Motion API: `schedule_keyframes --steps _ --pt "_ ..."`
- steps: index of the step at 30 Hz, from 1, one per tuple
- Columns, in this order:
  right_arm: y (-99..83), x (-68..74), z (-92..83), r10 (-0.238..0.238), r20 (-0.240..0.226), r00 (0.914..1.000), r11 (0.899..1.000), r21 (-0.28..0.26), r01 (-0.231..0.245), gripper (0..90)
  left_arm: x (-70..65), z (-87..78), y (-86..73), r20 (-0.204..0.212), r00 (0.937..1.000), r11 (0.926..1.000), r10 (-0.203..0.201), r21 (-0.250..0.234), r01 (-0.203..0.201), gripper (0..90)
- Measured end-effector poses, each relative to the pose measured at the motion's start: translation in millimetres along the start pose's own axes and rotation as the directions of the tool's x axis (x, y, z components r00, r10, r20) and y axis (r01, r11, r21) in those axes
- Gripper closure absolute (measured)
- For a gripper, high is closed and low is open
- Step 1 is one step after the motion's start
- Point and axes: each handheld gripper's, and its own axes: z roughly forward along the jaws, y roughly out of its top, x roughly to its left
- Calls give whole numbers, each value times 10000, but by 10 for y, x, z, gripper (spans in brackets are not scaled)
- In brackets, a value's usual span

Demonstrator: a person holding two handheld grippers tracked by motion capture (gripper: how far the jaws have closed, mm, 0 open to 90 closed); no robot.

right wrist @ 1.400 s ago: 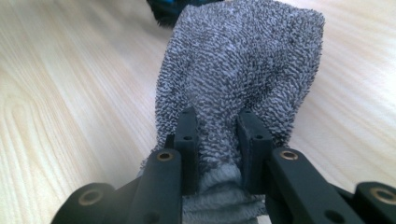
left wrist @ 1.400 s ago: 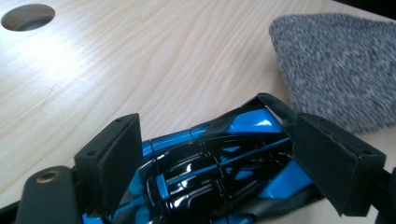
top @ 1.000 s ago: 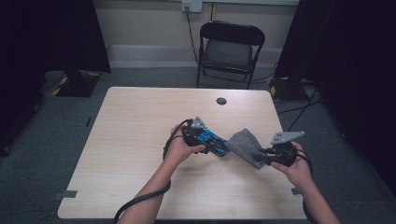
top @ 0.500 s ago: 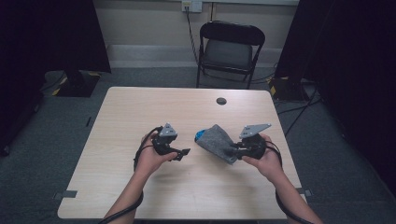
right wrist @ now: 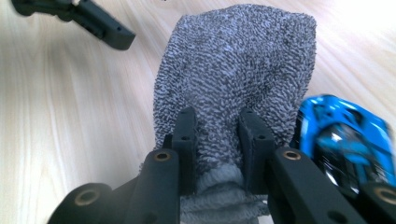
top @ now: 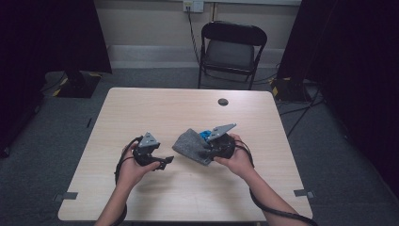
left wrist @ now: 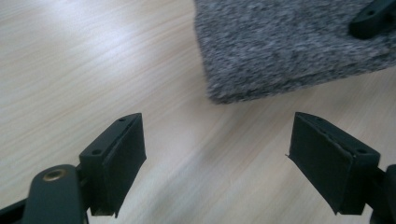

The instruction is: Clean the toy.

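Observation:
A grey fuzzy cloth (top: 192,147) hangs just above the table, and my right gripper (top: 207,147) is shut on its near edge. In the right gripper view both jaws of that gripper (right wrist: 217,126) pinch the cloth (right wrist: 243,60), which stretches away from them. A blue toy car (top: 204,135) sits against the cloth's far side; it shows blurred (right wrist: 345,135) to the right of the jaws. My left gripper (top: 165,161) stands open to the left of the cloth, apart from it. Nothing lies between its wide jaws (left wrist: 219,149), and the cloth's corner (left wrist: 289,46) lies beyond them.
The light wooden table (top: 164,113) carries a small black round disc (top: 223,101) near its far edge. A black folding chair (top: 233,47) stands behind the table. Cables trail from both grippers toward the near edge.
Both hands have moved left across the table. The left gripper has drawn away from the blue car and the cloth. The right gripper has carried the cloth leftward, with the car beside it.

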Motion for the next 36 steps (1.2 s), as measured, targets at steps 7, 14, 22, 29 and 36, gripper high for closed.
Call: schedule_keyframes --steps 7,14,22,29,36 --pt "87 79 337 111 -7 9999 9999 116 -111 708 43 -60 -92 -141 9997 9998 -199 -78 198 186" --pt "126 157 614 340 -77 9994 9991 258 -338 689 31 -78 -148 -94 9998 9999 -151 57 151 187" --pt "140 280 792 323 -397 9987 9989 341 -310 525 18 -86 -202 41 9999 9997 -162 195 161 198" --pt "172 260 592 249 -369 9990 9996 -125 -253 411 12 -98 -230 69 9995 9993 -301 210 299 208" --pt "120 -53 400 799 863 9931 9960 -469 -761 519 -19 -76 -213 293 9987 9990 -417 171 412 239"
